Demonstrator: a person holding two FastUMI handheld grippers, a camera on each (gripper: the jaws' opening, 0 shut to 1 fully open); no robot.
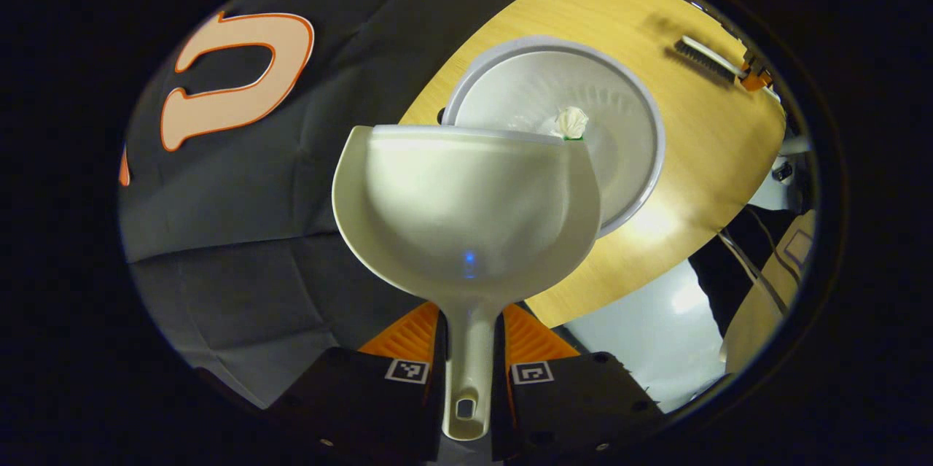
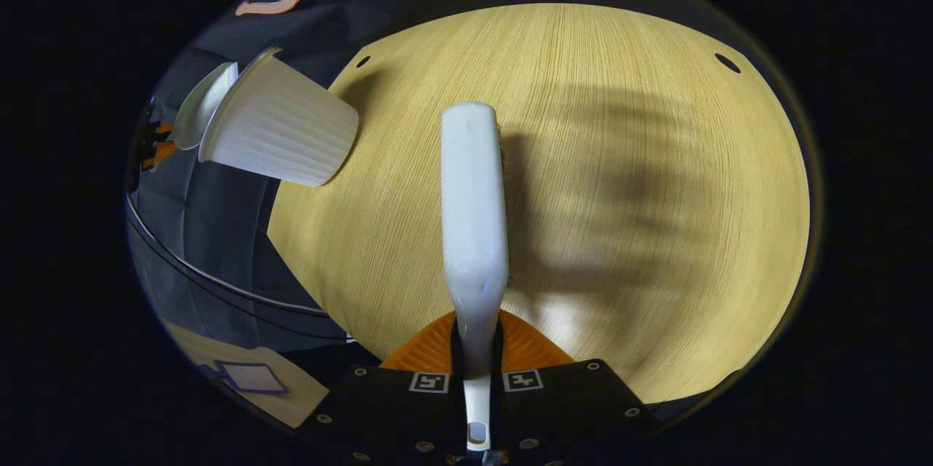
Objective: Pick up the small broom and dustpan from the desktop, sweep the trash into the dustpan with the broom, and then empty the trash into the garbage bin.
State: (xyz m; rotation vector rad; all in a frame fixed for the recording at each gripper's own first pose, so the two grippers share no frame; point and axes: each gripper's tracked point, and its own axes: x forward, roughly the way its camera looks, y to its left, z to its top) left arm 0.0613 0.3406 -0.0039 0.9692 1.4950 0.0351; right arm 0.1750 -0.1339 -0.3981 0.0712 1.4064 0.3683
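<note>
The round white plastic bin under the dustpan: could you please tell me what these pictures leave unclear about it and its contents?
- Left gripper view: the cream plastic dustpan covers the near part of the round white plastic bin, so that part of its floor is hidden.
- Left gripper view: the small white crumpled scrap sits at the dustpan's lip; whether it has dropped in cannot be told.
- Right gripper view: the bin shows side-on, its inside unseen.

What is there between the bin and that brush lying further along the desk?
In the left gripper view, bare wooden desktop separates the garbage bin from the broom; nothing sits between them, only the broom's shadow.
</note>
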